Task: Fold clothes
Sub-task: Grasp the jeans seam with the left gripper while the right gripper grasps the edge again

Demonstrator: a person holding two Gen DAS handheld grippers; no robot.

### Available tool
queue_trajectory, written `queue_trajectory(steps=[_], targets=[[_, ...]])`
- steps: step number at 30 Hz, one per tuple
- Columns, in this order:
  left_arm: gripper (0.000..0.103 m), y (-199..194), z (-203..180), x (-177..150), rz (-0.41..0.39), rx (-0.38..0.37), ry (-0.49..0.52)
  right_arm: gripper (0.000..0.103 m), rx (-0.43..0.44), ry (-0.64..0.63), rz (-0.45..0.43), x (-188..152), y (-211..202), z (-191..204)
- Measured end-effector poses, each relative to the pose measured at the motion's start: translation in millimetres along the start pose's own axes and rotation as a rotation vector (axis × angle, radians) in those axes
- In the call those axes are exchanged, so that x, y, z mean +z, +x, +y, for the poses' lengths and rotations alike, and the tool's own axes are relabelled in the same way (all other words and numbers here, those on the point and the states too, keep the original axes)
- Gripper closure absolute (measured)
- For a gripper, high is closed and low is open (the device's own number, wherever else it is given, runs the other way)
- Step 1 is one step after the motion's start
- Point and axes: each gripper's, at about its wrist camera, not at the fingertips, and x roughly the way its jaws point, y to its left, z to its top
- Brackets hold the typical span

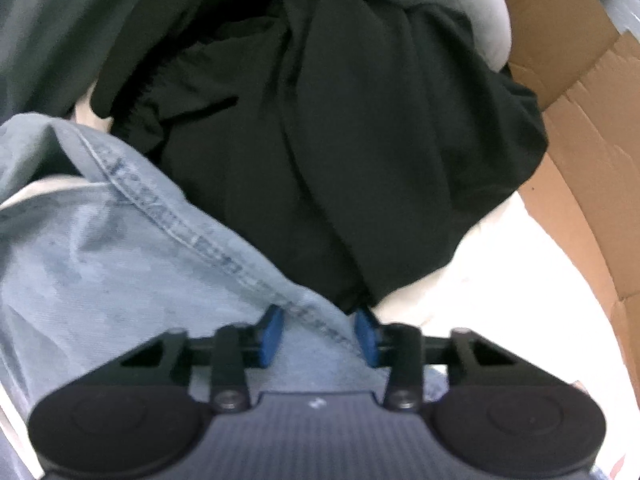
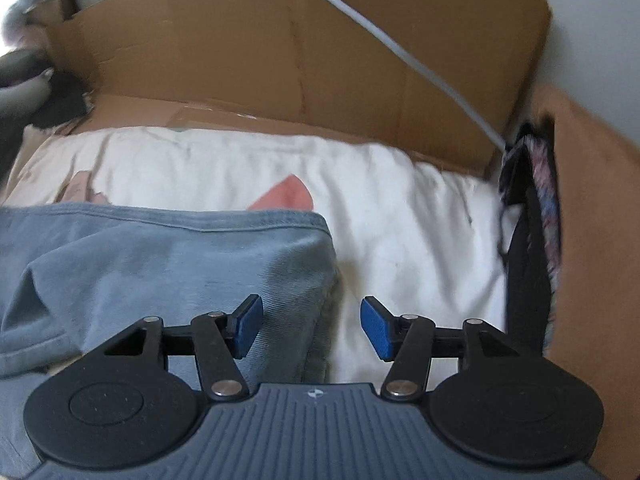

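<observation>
Cardboard-walled white sheet (image 2: 400, 208); left claw (image 1: 320, 332) steeply down, seemingly pinching denim seam (image 1: 312, 316); right claw (image 2: 312, 328) spread, empty.

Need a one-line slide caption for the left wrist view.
Left claw straddles the denim hem beside black garment.

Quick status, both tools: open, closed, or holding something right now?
Left tool: denim garment hem between its pads; whether they pinch it cannot be told.
Right tool: open, holding nothing, above the denim's corner.
</observation>
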Motion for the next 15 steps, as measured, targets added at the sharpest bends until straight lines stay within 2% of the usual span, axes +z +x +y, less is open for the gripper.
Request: queue_trajectory(steps=[1, 2, 3, 6, 11, 13, 15], targets=[[0.09, -2.0, 3.7, -0.4, -0.001, -0.014, -0.008, 0.042, 0.01, 0.02, 0.006, 0.0, 5.4, -1.0], [0.092, -5.1, 7.3, -1.0, -0.003, -0.035, -0.017, 0.042, 0.022, 0.036, 0.007, 1.2, 10.4, -1.0], [0.093, -8.6, 10.9, -1.6, -0.006, -0.059, -0.028, 0.042, 0.03, 0.037, -0.001, 3.3, 13.9, 0.7], [0.095, -23.8, 10.4, -4.9, -0.051, -0.085, 0.023, 0.042, 0.029, 0.007, -0.035, 10.4, 22.9, 9.6], [0.097, -42.2, 11.6, -4.9, -0.1, -0.124, 0.057, 0.04, 0.028, 0.035, -0.033, 22.1, 41.1, 14.4], [0.097, -45.1, 11.5, -2.1, -0.109, -0.127, 0.067, 0.039, 0.019, 0.005, -0.024, 23.2, 50.3, 19.8], [0.097, -43.9, 9.1, 1.6, -0.119, -0.119, 0.08, 0.044, -0.006, -0.069, -0.02, 22.6, 56.8, 30.3]])
